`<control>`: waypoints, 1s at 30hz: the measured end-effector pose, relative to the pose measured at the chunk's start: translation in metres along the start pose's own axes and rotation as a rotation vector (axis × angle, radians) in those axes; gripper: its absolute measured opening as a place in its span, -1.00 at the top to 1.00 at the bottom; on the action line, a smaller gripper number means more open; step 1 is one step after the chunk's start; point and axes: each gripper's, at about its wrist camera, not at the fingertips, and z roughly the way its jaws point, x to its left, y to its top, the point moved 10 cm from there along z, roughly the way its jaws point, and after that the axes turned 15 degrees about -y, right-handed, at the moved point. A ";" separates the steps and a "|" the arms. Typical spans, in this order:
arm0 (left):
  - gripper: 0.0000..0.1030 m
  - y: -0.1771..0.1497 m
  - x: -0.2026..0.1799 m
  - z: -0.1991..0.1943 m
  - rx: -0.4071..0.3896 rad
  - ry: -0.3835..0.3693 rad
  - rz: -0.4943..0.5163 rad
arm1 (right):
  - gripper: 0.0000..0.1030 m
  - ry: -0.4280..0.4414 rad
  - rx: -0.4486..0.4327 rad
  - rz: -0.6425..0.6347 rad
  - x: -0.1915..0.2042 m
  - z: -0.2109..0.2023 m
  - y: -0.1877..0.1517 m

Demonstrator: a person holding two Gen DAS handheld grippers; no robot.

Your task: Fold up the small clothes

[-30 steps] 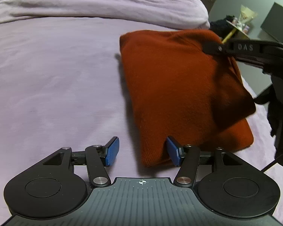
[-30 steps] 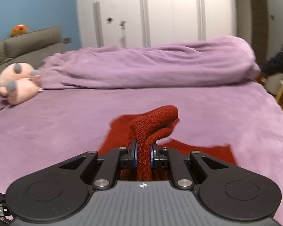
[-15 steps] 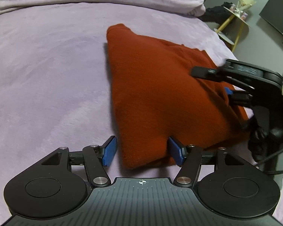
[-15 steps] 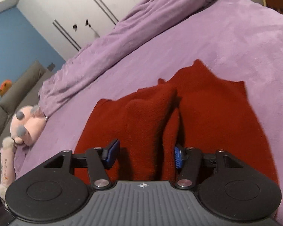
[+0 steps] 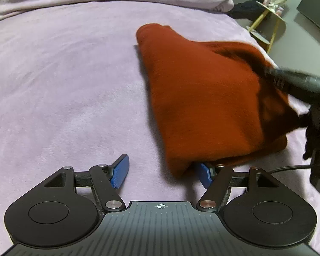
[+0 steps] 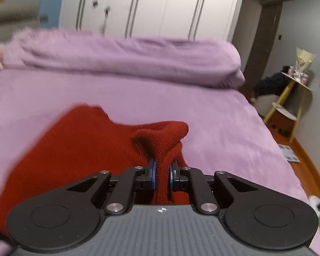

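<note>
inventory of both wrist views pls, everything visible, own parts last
red knit garment: 1, dark red, folded on the bed, one edge bunched up at the right gripper
bed cover: 1, lilac, spread flat under the garment
rolled duvet: 1, lilac, along the far side of the bed
wardrobe: 1, white, several doors, behind the bed
side table: 1, yellow legs, right of the bed, small items on top
left gripper: 1, black with blue pads, jaws opening, near corner of the garment between them, pads not pressing
right gripper: 1, black with blue pads, jaws clamped on the bunched fold
</note>
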 end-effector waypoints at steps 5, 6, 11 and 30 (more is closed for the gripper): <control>-0.40 0.002 0.000 0.002 -0.004 0.005 0.005 | 0.34 -0.024 0.028 0.088 -0.020 0.002 -0.009; -0.40 0.003 0.002 0.002 -0.006 0.004 0.001 | 0.30 -0.016 0.048 0.165 -0.028 -0.004 -0.008; -0.40 0.003 0.002 0.002 -0.033 0.004 -0.023 | 0.12 0.196 0.208 0.682 -0.083 -0.044 -0.058; -0.40 0.004 -0.011 0.003 -0.038 0.084 -0.035 | 0.68 0.613 0.325 1.234 -0.072 -0.044 -0.084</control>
